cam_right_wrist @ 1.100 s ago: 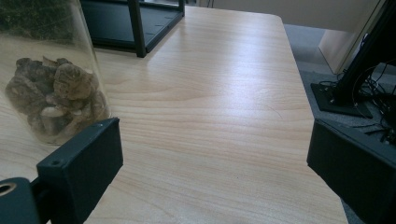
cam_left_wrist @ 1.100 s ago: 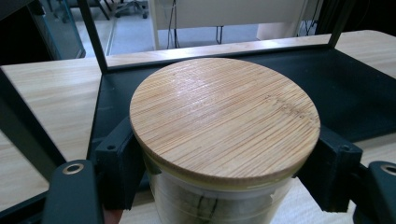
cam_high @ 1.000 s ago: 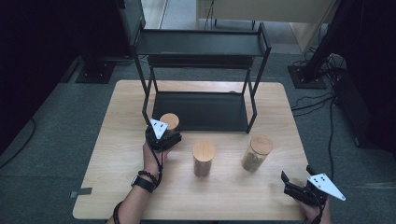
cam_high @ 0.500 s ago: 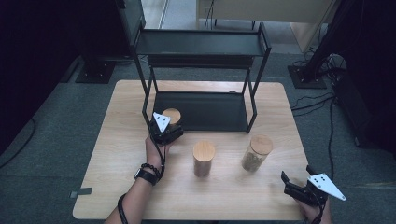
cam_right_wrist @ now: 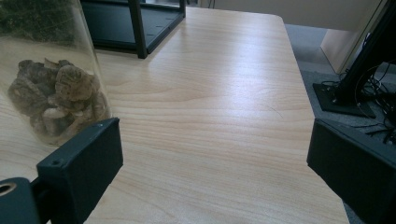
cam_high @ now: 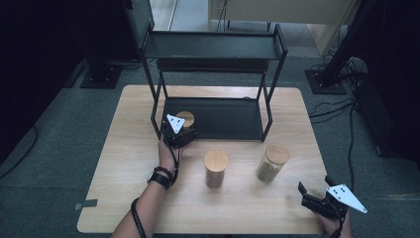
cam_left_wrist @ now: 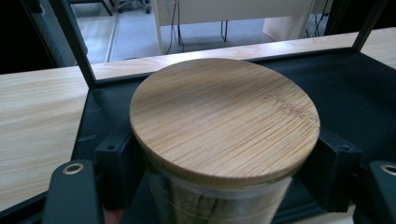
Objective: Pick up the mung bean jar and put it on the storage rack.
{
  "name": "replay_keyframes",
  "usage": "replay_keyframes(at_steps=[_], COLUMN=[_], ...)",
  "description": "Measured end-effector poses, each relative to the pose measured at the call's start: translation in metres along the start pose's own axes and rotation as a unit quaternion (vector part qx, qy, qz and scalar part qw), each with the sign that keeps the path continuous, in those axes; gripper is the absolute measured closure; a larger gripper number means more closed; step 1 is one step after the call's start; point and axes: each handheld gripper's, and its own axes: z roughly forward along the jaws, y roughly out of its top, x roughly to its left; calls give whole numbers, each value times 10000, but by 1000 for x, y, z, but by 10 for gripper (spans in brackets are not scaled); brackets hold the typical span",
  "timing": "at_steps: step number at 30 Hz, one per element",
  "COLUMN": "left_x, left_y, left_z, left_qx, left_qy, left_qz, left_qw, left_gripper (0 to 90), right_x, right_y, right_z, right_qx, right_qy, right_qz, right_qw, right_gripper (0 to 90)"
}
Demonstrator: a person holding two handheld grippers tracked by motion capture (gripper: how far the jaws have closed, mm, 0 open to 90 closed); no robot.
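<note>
My left gripper (cam_high: 182, 131) is shut on a glass jar with a round bamboo lid (cam_high: 186, 118) (cam_left_wrist: 224, 116). Its pads (cam_left_wrist: 114, 163) press the glass just under the lid. The jar is at the front left corner of the black rack's bottom shelf (cam_high: 228, 119); whether it rests on the shelf I cannot tell. My right gripper (cam_high: 314, 185) (cam_right_wrist: 215, 154) is open near the table's front right corner, with only bare tabletop between its jaws. A glass jar of dark dried pieces (cam_right_wrist: 53, 88) stands just beyond its left jaw.
Two more bamboo-lidded jars stand on the wooden table (cam_high: 124, 163): one in the middle (cam_high: 216, 168), one to its right (cam_high: 272, 162). The black two-shelf rack (cam_high: 213, 47) fills the back; its thin posts (cam_high: 155, 111) frame the shelf. Cables lie on the floor at right.
My left hand has carried the jar away from me and a little right, from the table in front of the rack to the shelf's front left corner. The right gripper has kept still.
</note>
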Motion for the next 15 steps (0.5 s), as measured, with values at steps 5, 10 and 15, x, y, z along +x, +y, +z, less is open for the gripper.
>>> replay_keyframes(at_steps=[5, 10, 15], left_x=[1, 3, 3], left_y=[2, 4, 6], left_z=[6, 11, 17], left_qx=[5, 41, 89], left_qy=[49, 49, 59], left_qz=[-6, -66, -48], left_qw=[10000, 10000, 9999], left_gripper=[256, 256, 256], right_x=[0, 0, 0], right_y=[0, 0, 0], right_z=[0, 0, 0], right_qx=[-5, -4, -6], right_qy=[4, 7, 1], right_qz=[-7, -4, -2], right_qw=[10000, 10000, 10000], right_gripper=[35, 36, 36])
